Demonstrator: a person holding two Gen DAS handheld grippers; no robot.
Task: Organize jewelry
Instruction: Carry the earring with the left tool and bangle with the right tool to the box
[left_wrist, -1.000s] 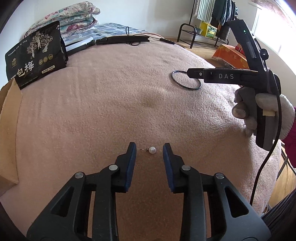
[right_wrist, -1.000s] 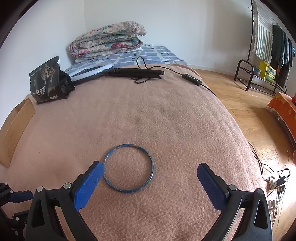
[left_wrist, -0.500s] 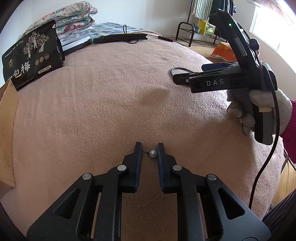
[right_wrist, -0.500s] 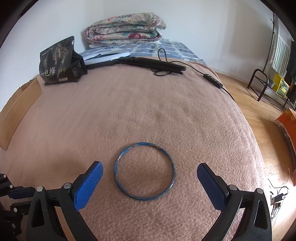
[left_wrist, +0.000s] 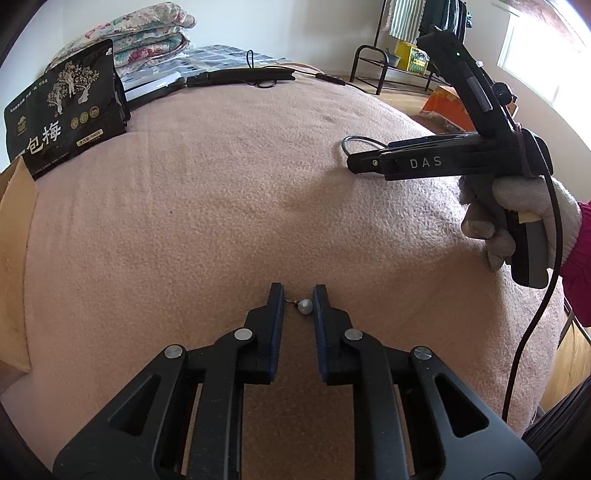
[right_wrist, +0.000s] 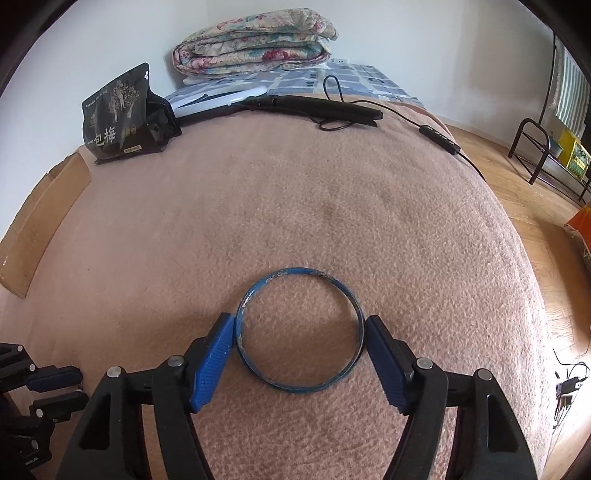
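Two handheld grippers close in on separate pieces of jewelry laid out on a pink fleece blanket (left_wrist: 207, 206). Within the past second the left gripper (left_wrist: 298, 295) has drawn its fingers from a wide stance to a narrow gap around a pearl stud earring (left_wrist: 305, 306); the bead appears to touch the right-hand pad while its thin metal post points at the left one, so the pinch looks nearly made but not sealed. The right gripper (right_wrist: 300, 328), fully spread a second ago, now brackets a blue bangle (right_wrist: 299, 332) with both ribbed blue pads (right_wrist: 214, 354) at or against its outer rim; whether it is truly gripped cannot be told. Both pieces lie flat on the blanket, so both pickups seem imminent.

The pearl is small, round and glossy, liable to roll; the bangle is a thin rigid hoop with worn, chipped paint. The nap is soft and pebbled. Farther back lie a black snack pouch (right_wrist: 118, 110) printed with Chinese characters, a black hair straightener (right_wrist: 317, 107) with its cord, and a folded floral quilt (right_wrist: 255, 40).
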